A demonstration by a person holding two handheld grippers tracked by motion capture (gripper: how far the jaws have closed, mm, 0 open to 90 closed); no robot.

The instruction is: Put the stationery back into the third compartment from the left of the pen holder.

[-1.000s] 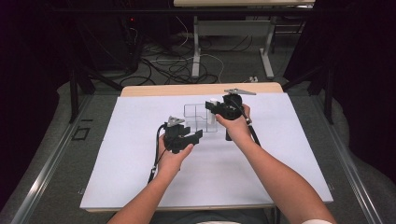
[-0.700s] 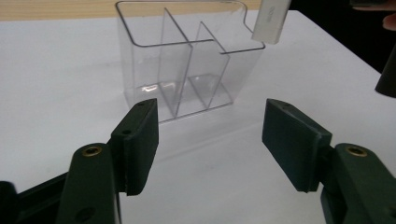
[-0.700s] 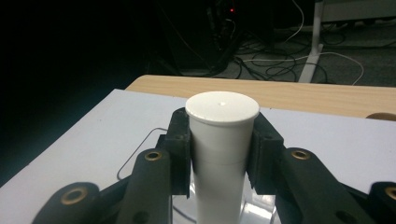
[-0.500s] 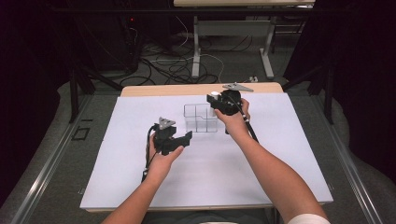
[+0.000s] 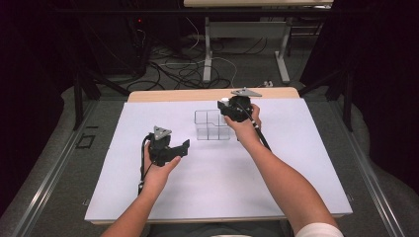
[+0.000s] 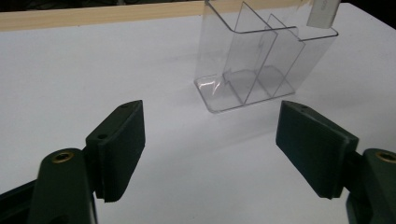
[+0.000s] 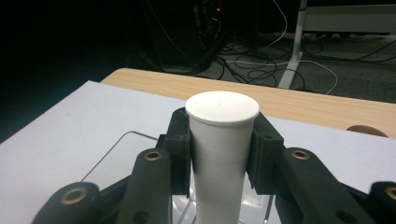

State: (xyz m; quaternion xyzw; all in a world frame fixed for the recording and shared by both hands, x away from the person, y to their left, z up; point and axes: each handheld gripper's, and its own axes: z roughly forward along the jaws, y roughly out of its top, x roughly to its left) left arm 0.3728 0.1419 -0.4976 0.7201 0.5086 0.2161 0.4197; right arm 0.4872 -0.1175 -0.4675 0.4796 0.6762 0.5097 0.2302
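A: Starting at the left, what is the left gripper [image 5: 184,147] doing?

B: It hangs over bare white sheet [image 5: 123,197], well short of the clear divided organizer [image 5: 211,126]. Its jaws have just been opening and stand wide apart with nothing between them; the organizer lies farther off.

A: And the organizer itself?

B: It stands upright near the middle of the sheet, toward the far edge, its compartments open at the top.

A: Then the right side?

B: The right gripper [image 7: 219,154] is clamped on a white cylindrical tube [image 7: 222,140], upright, directly above the organizer's right end. In the left gripper view the tube [image 6: 323,13] hangs just above the rim.

A: So which step is this?

B: I judge it the lowering of the tube into a compartment. The next move calls for a straight descent that clears the thin dividers, then a release.

A: Room to work?

B: Plenty of open sheet on every side. The wooden table edge [image 5: 173,95] runs behind the organizer, so any drift should stay on the near side.
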